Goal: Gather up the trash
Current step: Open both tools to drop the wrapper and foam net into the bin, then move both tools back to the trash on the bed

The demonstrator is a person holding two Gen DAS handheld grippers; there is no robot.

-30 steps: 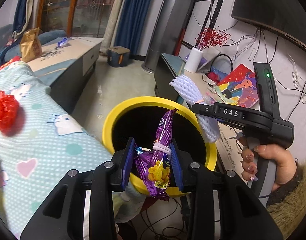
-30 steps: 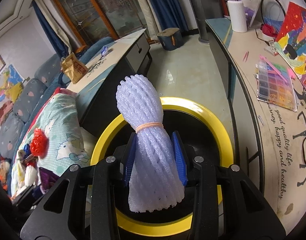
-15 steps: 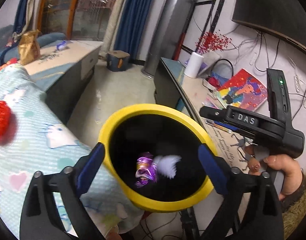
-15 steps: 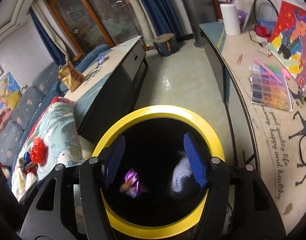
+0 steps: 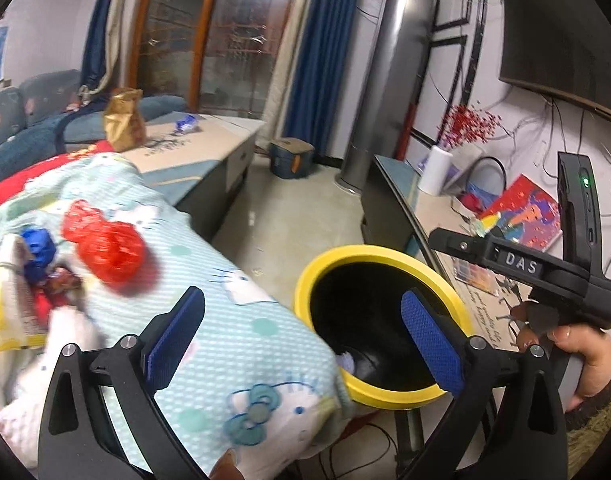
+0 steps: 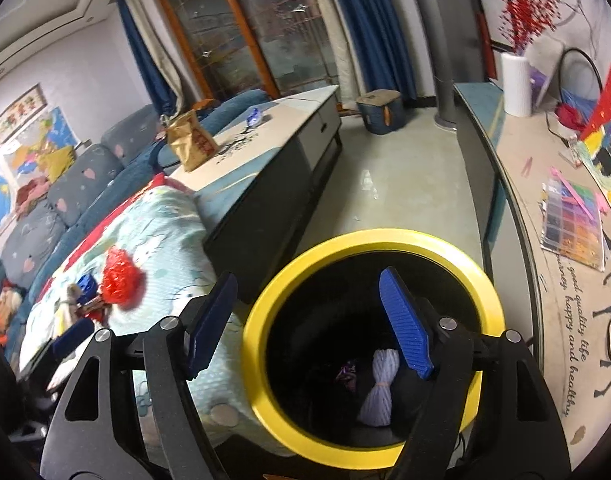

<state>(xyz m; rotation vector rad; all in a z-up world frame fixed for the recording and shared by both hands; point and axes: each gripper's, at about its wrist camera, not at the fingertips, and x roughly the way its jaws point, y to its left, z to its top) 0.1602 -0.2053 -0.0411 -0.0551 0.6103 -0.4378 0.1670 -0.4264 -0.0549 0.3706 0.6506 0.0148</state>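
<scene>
Both the left gripper [image 5: 301, 336] and right gripper [image 6: 309, 320] gape empty above the yellow-rimmed bin [image 6: 369, 236], the right's jaws opening, where the white foam net [image 6: 379, 384] lies lengthwise beside a purple wrapper [image 6: 345, 372].

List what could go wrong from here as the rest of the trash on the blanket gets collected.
1. The yellow bin stands tight against the blanket edge; a sweep by the empty left gripper or the right gripper, whose jaws are opening, might knock it.
2. The red mesh wad lies among a blue piece and wrappers; one grab could snag several or the soft cloth.
3. Cables run beneath the bin and might catch.
</scene>
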